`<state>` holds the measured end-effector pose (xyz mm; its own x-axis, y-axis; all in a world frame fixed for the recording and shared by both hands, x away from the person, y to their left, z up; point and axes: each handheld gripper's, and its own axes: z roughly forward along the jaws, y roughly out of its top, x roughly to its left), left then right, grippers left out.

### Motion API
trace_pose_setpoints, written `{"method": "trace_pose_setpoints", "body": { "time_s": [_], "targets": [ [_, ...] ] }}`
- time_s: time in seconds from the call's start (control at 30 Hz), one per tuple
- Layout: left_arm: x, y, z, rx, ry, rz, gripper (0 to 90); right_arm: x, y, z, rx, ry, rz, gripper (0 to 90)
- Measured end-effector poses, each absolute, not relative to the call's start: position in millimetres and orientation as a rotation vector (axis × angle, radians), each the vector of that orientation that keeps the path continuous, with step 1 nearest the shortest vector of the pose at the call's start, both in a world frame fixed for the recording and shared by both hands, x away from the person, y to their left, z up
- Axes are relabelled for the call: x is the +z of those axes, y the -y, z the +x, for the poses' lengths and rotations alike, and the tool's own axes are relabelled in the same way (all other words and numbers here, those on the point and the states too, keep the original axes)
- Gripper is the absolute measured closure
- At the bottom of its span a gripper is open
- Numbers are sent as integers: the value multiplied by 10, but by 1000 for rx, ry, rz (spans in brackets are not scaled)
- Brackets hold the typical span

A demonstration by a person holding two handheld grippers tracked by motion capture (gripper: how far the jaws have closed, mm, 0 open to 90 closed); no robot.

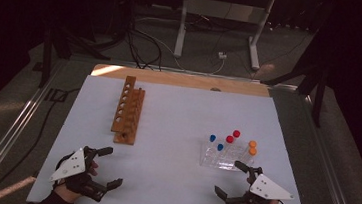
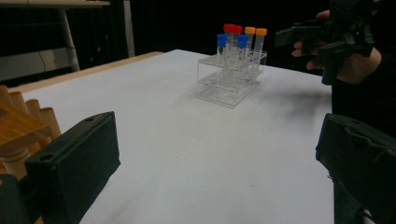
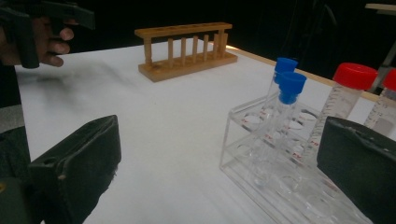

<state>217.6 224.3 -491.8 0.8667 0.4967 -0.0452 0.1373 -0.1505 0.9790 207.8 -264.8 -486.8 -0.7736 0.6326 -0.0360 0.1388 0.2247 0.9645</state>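
Note:
A clear plastic tube rack [image 1: 226, 157] [image 2: 231, 79] [image 3: 280, 182] stands at the right of the white table, holding capped tubes: two blue [image 1: 216, 142] [image 3: 290, 86], two red [image 1: 233, 136] [image 3: 355, 77] and two orange [image 1: 252, 147] [image 2: 256, 32]. An empty wooden rack [image 1: 129, 110] [image 3: 187, 51] lies left of centre. My left gripper [image 1: 104, 166] [image 2: 219, 158] hovers open near the front left edge with nothing between its jaws. My right gripper [image 1: 234, 179] [image 3: 219, 158] stands open just in front of the clear rack, also holding nothing.
The white table top [image 1: 176, 126] has a wooden strip [image 1: 181, 80] along its far edge. Beyond it are a metal table frame [image 1: 222, 20] and cables [image 1: 144, 43] on the floor. Open surface lies between the two racks.

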Motion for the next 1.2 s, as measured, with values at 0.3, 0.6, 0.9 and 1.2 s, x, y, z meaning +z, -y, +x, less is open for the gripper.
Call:
{"method": "trace_pose_setpoints", "body": {
  "time_s": [0.3,0.6,0.9,1.2],
  "targets": [
    [-4905,-2256,2175,339,-498,1707,5,-4851,2619,2064,1566,-2076,687,0],
    [-4889,-2255,2168,331,-508,1692,5,-4763,2624,2055,1573,-2059,756,0],
    [-4875,-2248,2163,329,-511,1684,5,-4441,2554,2030,1562,-2011,823,0],
    [-4871,-2252,2162,325,-506,1681,5,-4244,2463,2139,1485,-1960,909,0]
  ]
}}
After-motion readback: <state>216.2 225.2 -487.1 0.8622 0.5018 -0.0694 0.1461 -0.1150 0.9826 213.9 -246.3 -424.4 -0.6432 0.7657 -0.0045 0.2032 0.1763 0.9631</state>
